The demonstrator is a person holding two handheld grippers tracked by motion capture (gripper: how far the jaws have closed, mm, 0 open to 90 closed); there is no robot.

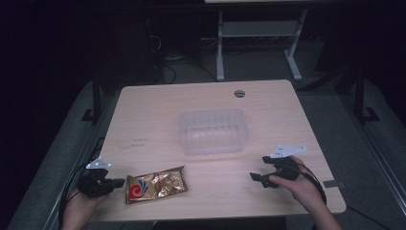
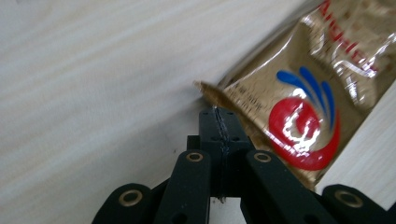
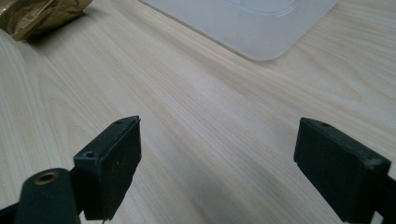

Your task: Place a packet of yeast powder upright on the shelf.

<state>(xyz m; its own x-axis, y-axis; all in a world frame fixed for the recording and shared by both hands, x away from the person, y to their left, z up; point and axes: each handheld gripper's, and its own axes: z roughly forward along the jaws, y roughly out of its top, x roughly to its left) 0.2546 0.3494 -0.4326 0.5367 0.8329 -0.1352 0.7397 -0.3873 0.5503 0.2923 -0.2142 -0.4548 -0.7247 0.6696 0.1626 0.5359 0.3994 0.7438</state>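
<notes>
A gold snack packet (image 1: 155, 185) with a red and blue swirl lies flat near the table's front left. My left gripper (image 1: 119, 182) is at the packet's left short edge. In the left gripper view its jaws are pressed together right at the sealed edge of the packet (image 2: 299, 98), near one corner, with my left gripper (image 2: 218, 114) pinching that thin edge. My right gripper (image 1: 255, 178) hovers low over bare table at the front right, and in its own view my right gripper (image 3: 217, 154) stands wide open with nothing between its jaws.
A clear plastic tub (image 1: 213, 131) sits in the middle of the wooden table (image 1: 158, 108), and its corner (image 3: 261, 28) lies ahead of the right gripper. A round cable grommet (image 1: 240, 93) is near the far edge. The surroundings are dark floor and desk legs.
</notes>
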